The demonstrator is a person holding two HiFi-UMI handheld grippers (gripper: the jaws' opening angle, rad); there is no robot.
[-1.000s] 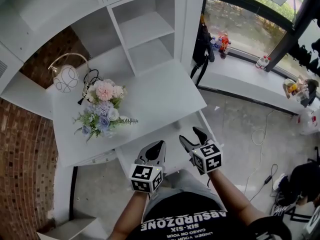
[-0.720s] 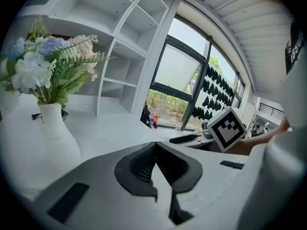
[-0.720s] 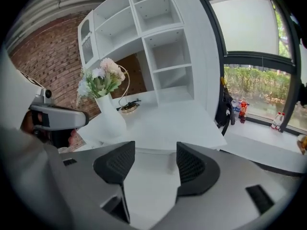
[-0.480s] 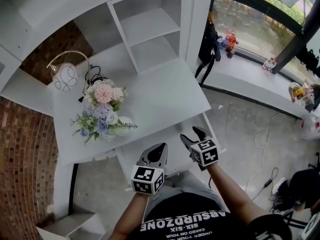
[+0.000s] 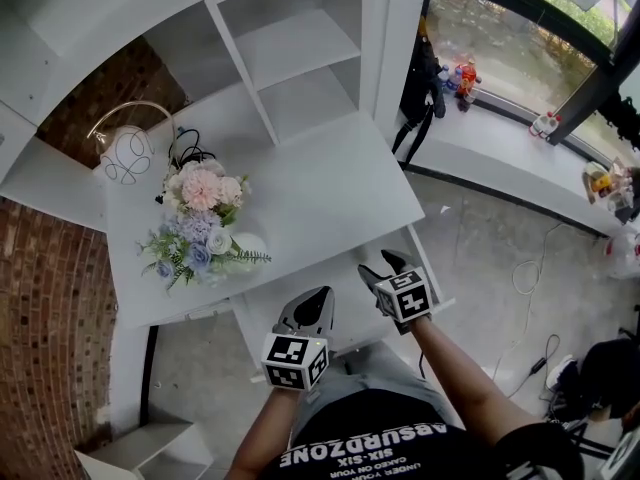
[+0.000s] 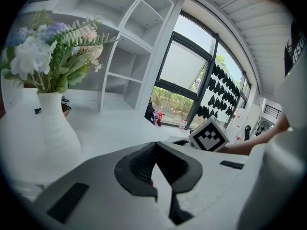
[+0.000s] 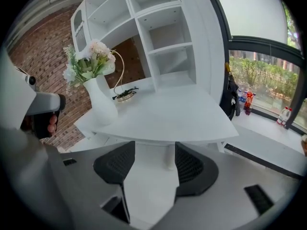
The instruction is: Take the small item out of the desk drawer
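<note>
The white desk drawer stands pulled out under the desk top. My right gripper is open over the drawer's right part. In the right gripper view its jaws frame the drawer floor, where a small white upright item stands just below the desk edge. I cannot tell whether the pads touch it. My left gripper hovers over the drawer's middle. Its pads meet at the tips in the left gripper view, with a tiny red speck between them that I cannot identify.
A white vase of flowers and a wire lamp stand on the desk's left side. Open shelves rise at the back. A window ledge with bottles lies to the right, and cables trail on the floor.
My right gripper has shifted slightly left and lower over the drawer. The left gripper has barely moved.
</note>
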